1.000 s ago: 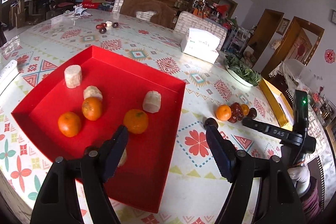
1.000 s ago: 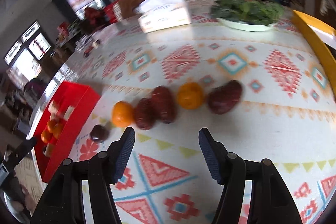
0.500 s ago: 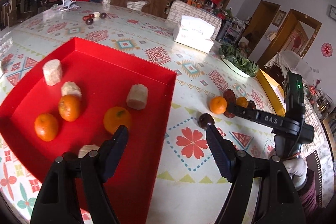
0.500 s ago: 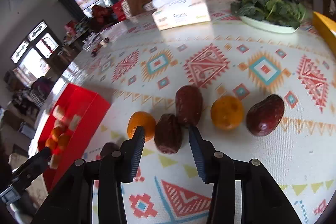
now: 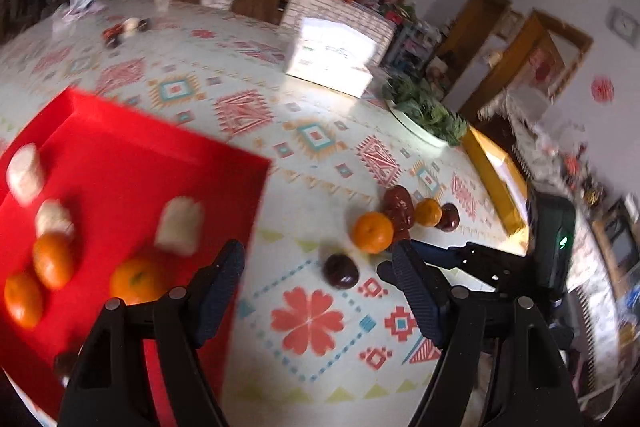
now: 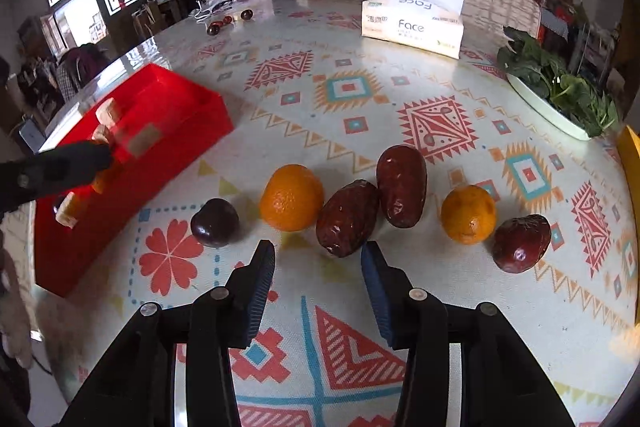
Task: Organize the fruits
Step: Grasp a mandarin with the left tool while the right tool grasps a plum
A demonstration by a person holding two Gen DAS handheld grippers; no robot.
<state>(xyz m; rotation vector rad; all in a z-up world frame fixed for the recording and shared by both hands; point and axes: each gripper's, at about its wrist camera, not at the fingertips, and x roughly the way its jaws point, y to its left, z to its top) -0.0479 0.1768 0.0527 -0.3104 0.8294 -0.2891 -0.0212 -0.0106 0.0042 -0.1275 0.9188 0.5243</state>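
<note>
Fruits lie in a loose row on the patterned tablecloth (image 6: 440, 307), seen from the right wrist. Far left stands the red tray (image 6: 168, 155) with pale chunks and oranges inside, the left gripper (image 5: 316, 267) reaching across its near edge, fingers spread with nothing between them. Just right of the tray sits a dark plum (image 6: 215, 223), then an orange (image 6: 291, 197) touching a wrinkled date (image 6: 347, 223), which leans against a second date (image 6: 401, 187) standing more upright. Beyond a small gap come a smaller orange (image 6: 469, 213) and a third date (image 6: 521, 243), nearly touching.

The right gripper (image 6: 318, 263) hovers just short of the wrinkled date; its jaws have just been narrowing, stand partly apart, and hold nothing. The orange beside that date crowds the left finger's path.

Farther back are a tissue box (image 6: 413, 23), and at right a white dish of greens (image 6: 560, 95) and a yellow edge (image 6: 630, 155).
</note>
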